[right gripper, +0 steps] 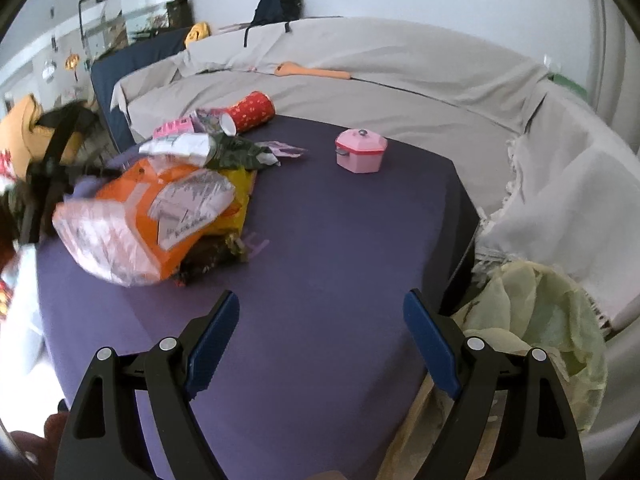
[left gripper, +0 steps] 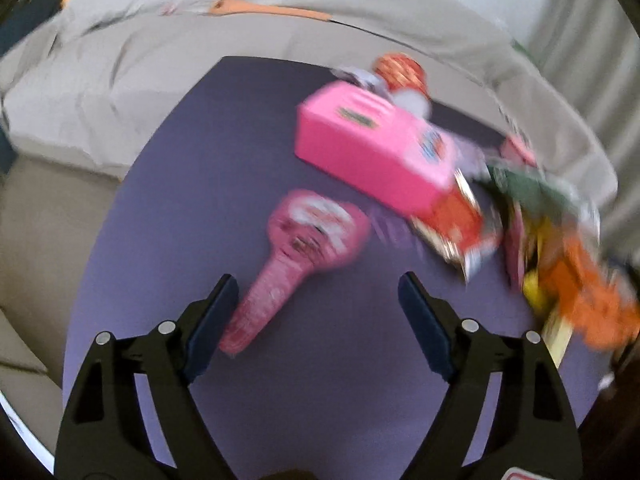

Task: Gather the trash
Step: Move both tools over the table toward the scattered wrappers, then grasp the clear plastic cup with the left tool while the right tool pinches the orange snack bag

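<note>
Two grippers stand open and empty over the purple table [right gripper: 320, 240]. Your left gripper [left gripper: 318, 312] has the twisted pink wrapper [left gripper: 296, 248] just ahead, its tail beside the left finger [left gripper: 212, 320]. Centre it, then close. Your right gripper [right gripper: 320, 332] waits near the lined bin [right gripper: 536, 328]; the trash pile [right gripper: 160, 208] lies well left.

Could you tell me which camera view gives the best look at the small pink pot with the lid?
The right wrist view: the pink pot stands sharp and unobstructed on the purple table, its lid and knob visible. The left wrist view is motion-blurred and shows no pot I can identify, only other pink items.
</note>
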